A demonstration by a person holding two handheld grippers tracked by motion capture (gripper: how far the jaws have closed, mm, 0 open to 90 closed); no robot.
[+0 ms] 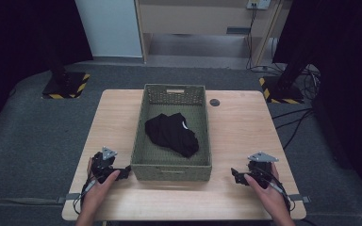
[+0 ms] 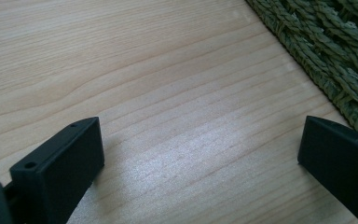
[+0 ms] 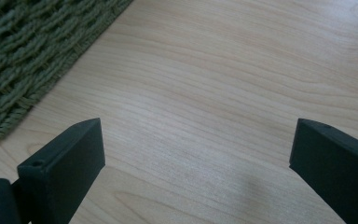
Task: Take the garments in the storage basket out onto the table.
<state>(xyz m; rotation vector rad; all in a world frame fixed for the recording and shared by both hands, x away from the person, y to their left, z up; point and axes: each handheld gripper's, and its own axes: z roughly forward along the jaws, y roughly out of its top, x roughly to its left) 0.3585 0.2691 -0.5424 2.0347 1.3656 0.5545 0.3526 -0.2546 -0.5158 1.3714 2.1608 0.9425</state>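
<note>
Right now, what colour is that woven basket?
The woven basket is olive green, best seen in the high view.

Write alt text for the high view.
A crumpled black garment lies in a green woven basket at the middle of a light wooden table. The left gripper and right gripper rest on the table beside the basket's near corners, holding nothing.

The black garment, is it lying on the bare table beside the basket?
No, the black garment lies crumpled inside the green woven basket, while both grippers rest outside it on the wooden table.
</note>
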